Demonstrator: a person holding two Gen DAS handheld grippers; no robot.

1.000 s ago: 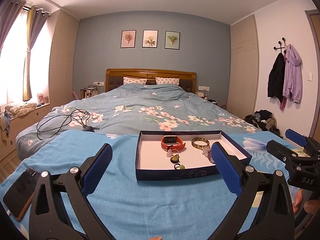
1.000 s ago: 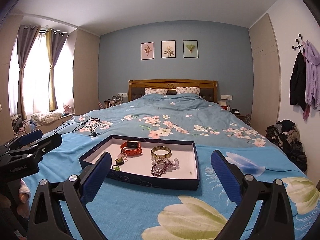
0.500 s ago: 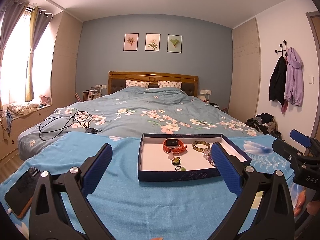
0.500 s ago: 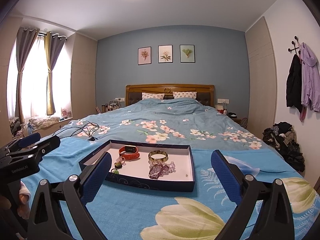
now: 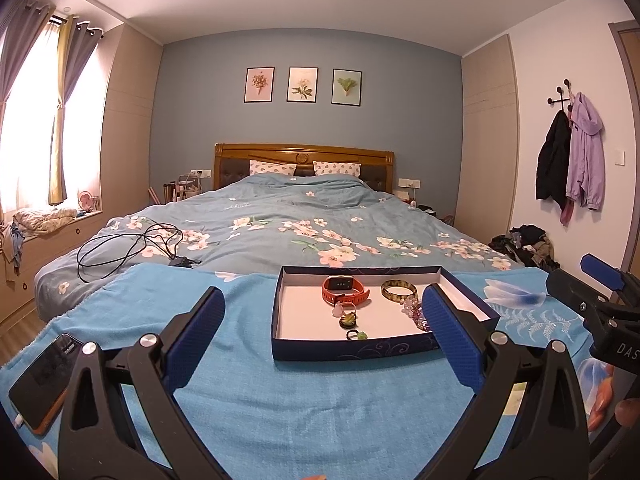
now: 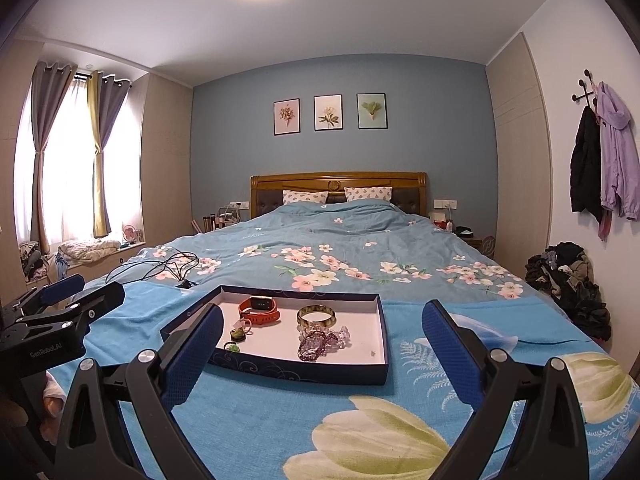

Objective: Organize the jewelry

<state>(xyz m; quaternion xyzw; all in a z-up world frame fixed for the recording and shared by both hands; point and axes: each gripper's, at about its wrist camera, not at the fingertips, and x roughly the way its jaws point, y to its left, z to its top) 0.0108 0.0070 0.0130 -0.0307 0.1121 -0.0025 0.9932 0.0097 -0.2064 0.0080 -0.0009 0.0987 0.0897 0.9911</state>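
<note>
A shallow navy tray (image 5: 352, 352) (image 6: 296, 370) with a white floor lies on the blue blanket at the foot of the bed. Inside are an orange watch (image 5: 344, 288) (image 6: 259, 309), a gold-green bangle (image 5: 399, 291) (image 6: 316, 316), a purple bead bracelet (image 6: 320, 340) (image 5: 414, 310), and small rings with green and pink stones (image 5: 347, 318) (image 6: 238, 333). My left gripper (image 5: 324, 338) is open, short of the tray's near wall. My right gripper (image 6: 322, 350) is open too, held before the tray with nothing between its fingers.
A phone (image 5: 42, 376) lies on the blanket at the left. A black cable (image 5: 132, 246) coils on the floral duvet behind the tray. Clothes are piled on the floor (image 6: 568, 280) at the right, below coats on a wall hook.
Both cameras have tilted upward a little, so the tray and bed sit lower in view and more ceiling shows. The jewelry has not moved; both grippers remain open.
</note>
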